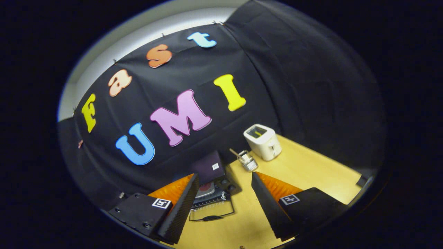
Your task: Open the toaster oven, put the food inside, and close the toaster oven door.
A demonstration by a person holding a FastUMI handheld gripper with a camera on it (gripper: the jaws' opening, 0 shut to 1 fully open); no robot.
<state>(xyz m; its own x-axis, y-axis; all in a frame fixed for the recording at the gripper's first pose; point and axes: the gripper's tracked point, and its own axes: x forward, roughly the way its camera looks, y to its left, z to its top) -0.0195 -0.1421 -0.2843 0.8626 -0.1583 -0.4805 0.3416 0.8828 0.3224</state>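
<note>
The fingers [221, 207] are hovering spread and empty above the bench [311, 169], facing the toaster oven [213, 180], whose door [211, 210] is lying open for loading.

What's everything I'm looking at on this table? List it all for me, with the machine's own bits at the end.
Toaster oven: one, dark, its glass door hanging open, just ahead of the jaws and partly behind the left finger.
Food: one reddish item inside the oven; too small to tell what it is.
Toaster: one, cream-white, standing on the table beyond the jaws, near the wall.
Small wire basket: one, silvery, with a stick-like handle, between the oven and the toaster.
Table: one, light wood.
Booth wall: black cloth behind the table.
Gripper: one, jaws wide open, holding nothing.
</note>
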